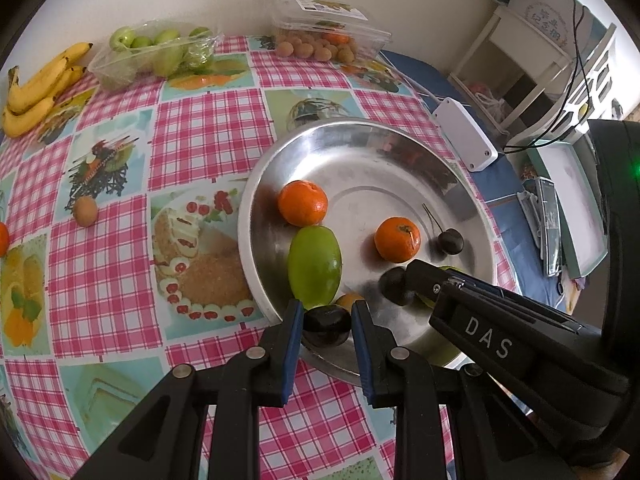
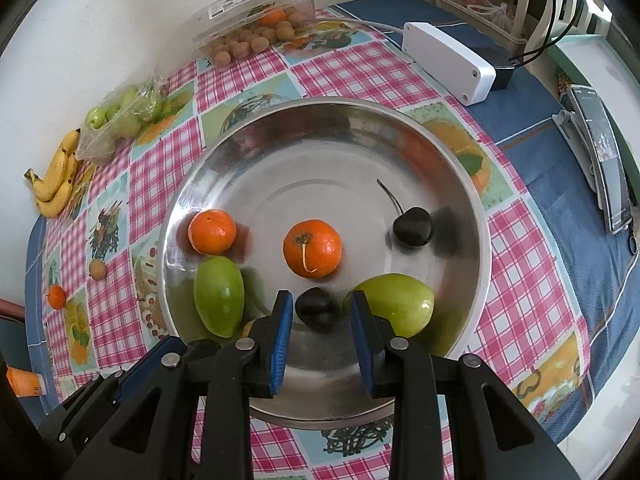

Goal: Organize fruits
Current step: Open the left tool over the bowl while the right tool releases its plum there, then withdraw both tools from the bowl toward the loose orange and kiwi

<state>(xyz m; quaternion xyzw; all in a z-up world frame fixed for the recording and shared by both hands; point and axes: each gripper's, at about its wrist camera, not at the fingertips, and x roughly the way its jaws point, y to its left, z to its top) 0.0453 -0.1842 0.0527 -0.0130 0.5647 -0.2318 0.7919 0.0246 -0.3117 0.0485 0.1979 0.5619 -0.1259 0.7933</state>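
A steel plate (image 1: 360, 160) (image 2: 320, 140) holds two tangerines (image 1: 303, 203) (image 2: 312, 248), two green fruits (image 1: 315, 267) (image 2: 400, 304) and dark cherries (image 1: 450, 242) (image 2: 413, 226). My left gripper (image 1: 326, 326) stands at the plate's near rim with its blue pads on both sides of a dark cherry (image 1: 326, 328). My right gripper (image 2: 320, 316) is open over the plate, a dark cherry (image 2: 314, 308) lying between its fingertips without touching them. The right gripper's arm (image 1: 500, 332) crosses the left wrist view.
Bananas (image 1: 36, 88) (image 2: 56, 184), a tray of green fruits (image 1: 156, 52) (image 2: 120, 120) and a clear box of longans (image 1: 324, 36) (image 2: 256, 24) stand at the back. A loose longan (image 1: 85, 211) (image 2: 97, 269) and tangerine (image 2: 56, 296) lie left. A white box (image 1: 466, 138) (image 2: 448, 62) lies right.
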